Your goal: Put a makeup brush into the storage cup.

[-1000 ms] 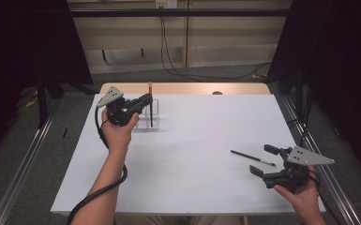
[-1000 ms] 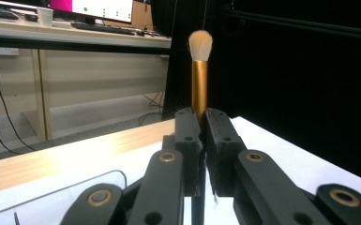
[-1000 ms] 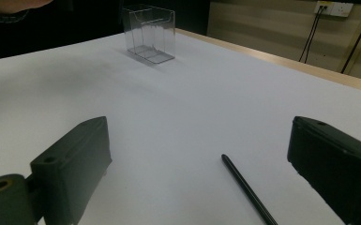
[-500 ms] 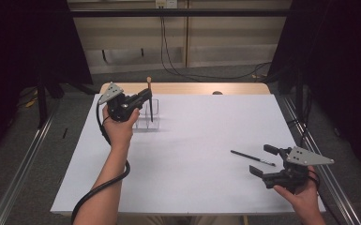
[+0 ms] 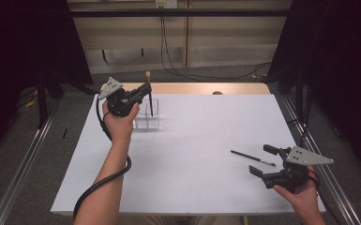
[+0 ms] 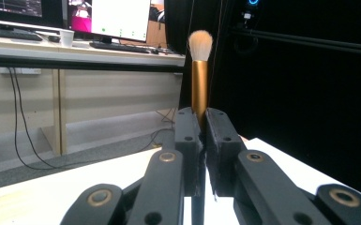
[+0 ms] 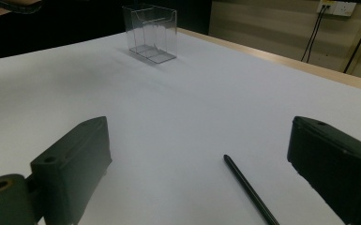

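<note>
My left gripper (image 5: 145,91) is shut on a makeup brush (image 5: 149,93) and holds it upright above the clear plastic holder (image 5: 146,120) at the table's back left. The brush's dark lower end reaches down into the holder's right side. In the left gripper view the gold ferrule and white bristles of the brush (image 6: 199,70) rise from between the closed jaws of the left gripper (image 6: 201,123). Near the front right, my right gripper (image 5: 261,160) is open, just by the near end of a thin black pen (image 5: 244,155) lying flat. That pen (image 7: 249,191) lies between the spread jaws of the right gripper (image 7: 200,138).
A white sheet (image 5: 197,140) covers the table, with a wooden strip (image 5: 201,88) showing at the far edge. The clear holder (image 7: 151,33) stands far off in the right gripper view. Metal rails run along both sides of the table. Cables hang at the back wall.
My left gripper has risen and moved slightly back with the brush, so the bristle tip stands higher above the holder. The right gripper and the pen have stayed still.
</note>
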`<control>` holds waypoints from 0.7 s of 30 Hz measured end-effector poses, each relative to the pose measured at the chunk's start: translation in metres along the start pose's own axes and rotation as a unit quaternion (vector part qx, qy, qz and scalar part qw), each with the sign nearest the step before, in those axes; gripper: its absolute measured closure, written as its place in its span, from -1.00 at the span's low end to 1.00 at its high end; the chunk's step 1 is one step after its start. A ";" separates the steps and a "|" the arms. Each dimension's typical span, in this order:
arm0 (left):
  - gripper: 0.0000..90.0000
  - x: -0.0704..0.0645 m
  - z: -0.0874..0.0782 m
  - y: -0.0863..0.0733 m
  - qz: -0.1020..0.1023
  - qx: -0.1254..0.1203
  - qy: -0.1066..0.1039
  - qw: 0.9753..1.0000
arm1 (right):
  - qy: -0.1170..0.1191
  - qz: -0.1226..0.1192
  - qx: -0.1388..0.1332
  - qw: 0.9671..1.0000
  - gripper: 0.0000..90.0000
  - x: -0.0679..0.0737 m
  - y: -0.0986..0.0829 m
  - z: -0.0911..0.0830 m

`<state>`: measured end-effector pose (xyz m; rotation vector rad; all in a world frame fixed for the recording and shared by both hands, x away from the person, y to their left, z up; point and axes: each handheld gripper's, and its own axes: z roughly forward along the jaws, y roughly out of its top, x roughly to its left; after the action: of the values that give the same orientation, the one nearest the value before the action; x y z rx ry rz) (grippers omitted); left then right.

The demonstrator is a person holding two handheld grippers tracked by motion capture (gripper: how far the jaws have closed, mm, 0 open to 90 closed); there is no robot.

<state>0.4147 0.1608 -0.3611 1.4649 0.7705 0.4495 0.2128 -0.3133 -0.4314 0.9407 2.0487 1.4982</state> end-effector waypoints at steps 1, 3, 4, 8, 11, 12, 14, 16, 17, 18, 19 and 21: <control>0.87 0.000 0.001 0.001 0.000 -0.001 -0.001 1.000 | 0.000 0.000 0.000 1.000 -0.87 0.000 0.000 0.000; 0.87 0.000 0.002 0.001 0.000 -0.003 0.001 1.000 | 0.000 0.000 -0.001 1.000 -0.87 0.000 0.000 0.000; 0.87 0.001 0.003 0.002 0.004 -0.001 0.002 1.000 | -0.001 0.000 -0.001 1.000 -0.87 0.000 0.000 0.000; 0.87 0.001 0.007 0.003 0.003 -0.004 0.003 1.000 | 0.001 0.001 0.000 1.000 -0.87 0.000 0.000 0.000; 0.87 0.002 0.009 0.004 0.004 -0.005 0.003 1.000 | 0.000 0.000 0.000 1.000 -0.87 0.000 0.000 0.000; 0.87 0.002 0.010 0.004 0.003 -0.006 0.003 1.000 | -0.001 0.001 -0.001 1.000 -0.87 0.000 0.000 0.000; 0.87 0.002 0.011 0.005 0.003 -0.008 0.004 1.000 | 0.000 0.000 0.000 1.000 -0.87 0.000 0.000 -0.001; 0.87 0.003 0.012 0.006 0.002 -0.008 0.005 1.000 | -0.001 0.000 -0.001 1.000 -0.87 0.000 0.000 0.000; 0.87 0.003 0.012 0.006 0.003 -0.008 0.006 1.000 | -0.001 0.001 -0.001 1.000 -0.87 0.000 0.000 0.000; 0.87 0.003 0.013 0.006 0.001 -0.009 0.007 1.000 | -0.001 0.001 -0.001 1.000 -0.87 0.000 0.000 0.000; 0.87 0.003 0.014 0.006 0.000 -0.010 0.007 1.000 | 0.001 0.000 0.000 1.000 -0.87 0.000 0.000 0.000; 0.87 0.005 0.014 0.007 0.004 -0.009 0.008 1.000 | 0.001 0.000 -0.001 1.000 -0.87 0.000 0.000 0.000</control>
<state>0.4291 0.1544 -0.3562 1.4504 0.7724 0.4739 0.2127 -0.3135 -0.4313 0.9397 2.0484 1.5003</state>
